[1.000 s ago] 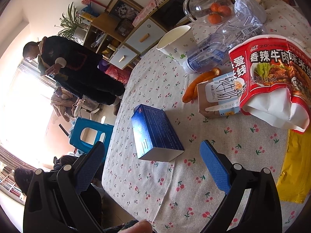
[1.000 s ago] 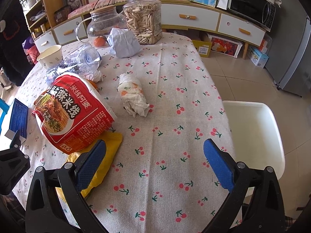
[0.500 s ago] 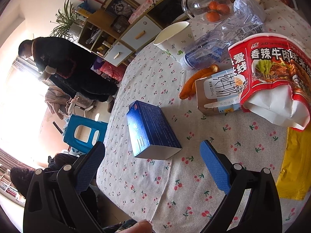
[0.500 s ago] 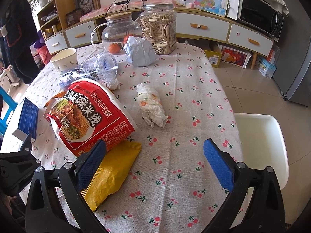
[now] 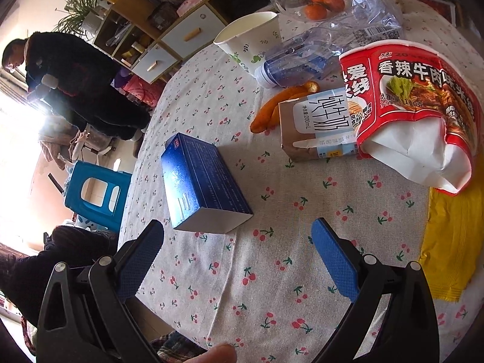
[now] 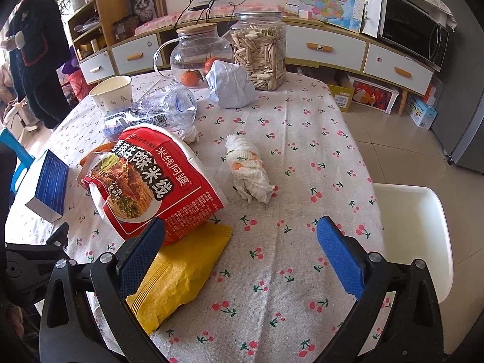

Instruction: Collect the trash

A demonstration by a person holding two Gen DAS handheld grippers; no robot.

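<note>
Trash lies across a cherry-print tablecloth (image 6: 302,157). A blue box (image 5: 199,184) sits just ahead of my open, empty left gripper (image 5: 239,251). Beyond it lie a small milk carton (image 5: 314,127), orange peel (image 5: 272,112), a crushed clear bottle (image 5: 305,57), a paper cup (image 5: 251,42) and a torn red noodle bag (image 5: 417,112). In the right wrist view my right gripper (image 6: 242,251) is open over bare cloth; its left finger overlaps a yellow wrapper (image 6: 181,275) below the red noodle bag (image 6: 151,181). A crumpled tissue (image 6: 251,169) lies further ahead.
At the back stand a glass pitcher (image 6: 199,51) with oranges, a jar of seeds (image 6: 260,51) and crumpled pale-blue paper (image 6: 233,84). A white chair (image 6: 414,233) is at the table's right, a blue stool (image 5: 96,193) at its left. A person in black (image 5: 81,81) stands beyond.
Both grippers drew back slightly and stayed open. The right view shifted so the yellow wrapper and red bag sit more centrally; the blue box lies a little further ahead of the left gripper.
</note>
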